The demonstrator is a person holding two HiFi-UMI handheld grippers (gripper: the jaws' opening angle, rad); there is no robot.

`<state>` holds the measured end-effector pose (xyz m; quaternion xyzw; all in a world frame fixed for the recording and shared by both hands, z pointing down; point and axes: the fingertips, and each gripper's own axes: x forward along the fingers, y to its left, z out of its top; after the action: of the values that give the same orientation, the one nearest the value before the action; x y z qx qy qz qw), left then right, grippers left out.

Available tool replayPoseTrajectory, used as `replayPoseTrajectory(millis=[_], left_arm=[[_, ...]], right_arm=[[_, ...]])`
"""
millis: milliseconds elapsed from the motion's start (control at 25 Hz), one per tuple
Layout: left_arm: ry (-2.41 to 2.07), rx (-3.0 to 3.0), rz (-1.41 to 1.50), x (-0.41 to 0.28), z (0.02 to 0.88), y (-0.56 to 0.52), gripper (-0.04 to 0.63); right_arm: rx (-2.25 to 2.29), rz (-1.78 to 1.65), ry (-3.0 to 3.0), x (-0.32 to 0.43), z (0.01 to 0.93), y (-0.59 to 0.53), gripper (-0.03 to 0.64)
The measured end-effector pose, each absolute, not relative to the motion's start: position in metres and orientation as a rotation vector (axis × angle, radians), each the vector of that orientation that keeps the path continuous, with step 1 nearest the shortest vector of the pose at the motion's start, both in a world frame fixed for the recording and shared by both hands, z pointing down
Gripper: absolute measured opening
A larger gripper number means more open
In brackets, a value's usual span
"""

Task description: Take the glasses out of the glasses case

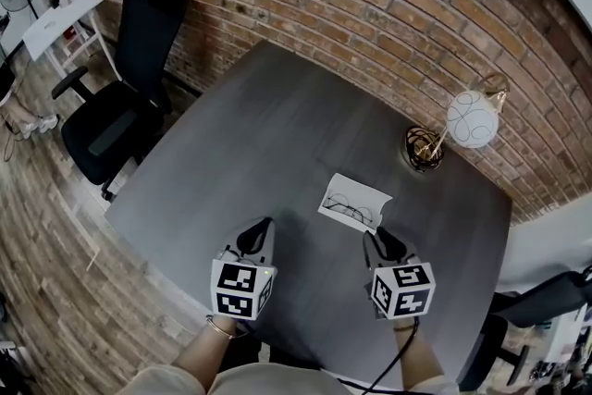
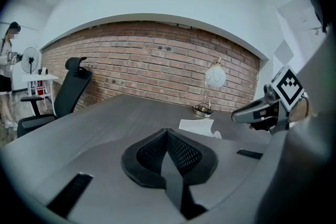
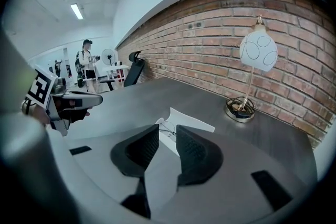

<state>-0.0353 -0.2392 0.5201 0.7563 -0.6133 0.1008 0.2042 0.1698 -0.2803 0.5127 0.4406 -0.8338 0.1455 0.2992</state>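
Observation:
A flat white glasses case [image 1: 356, 196] lies on the dark grey table [image 1: 259, 134], with thin wire-rimmed glasses [image 1: 349, 209] resting on its near part. My right gripper [image 1: 376, 239] hovers just short of the case's near edge, its jaws open with a narrow gap and nothing between them. The right gripper view shows the glasses [image 3: 166, 130] beyond the gap of that gripper [image 3: 167, 139]. My left gripper [image 1: 263, 227] sits to the left of the case, apart from it, shut and empty. In the left gripper view the case [image 2: 196, 126] lies ahead and to the right of its jaws [image 2: 167, 132].
A table lamp with a white globe [image 1: 472, 118] and a brass base [image 1: 424, 148] stands at the far right by the brick wall. A black office chair [image 1: 120, 106] is off the table's left side. A person [image 3: 85, 64] stands far off.

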Motion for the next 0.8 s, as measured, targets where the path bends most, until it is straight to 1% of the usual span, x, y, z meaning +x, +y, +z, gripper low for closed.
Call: replayPoseTrajectory(millis=[800], left_arm=[[-1.733,2.026,0.313,-0.051,0.557,-0.235,0.017]], right_arm=[[0.847,0.232,-2.122,0.161,0.561,-0.312,0.115]])
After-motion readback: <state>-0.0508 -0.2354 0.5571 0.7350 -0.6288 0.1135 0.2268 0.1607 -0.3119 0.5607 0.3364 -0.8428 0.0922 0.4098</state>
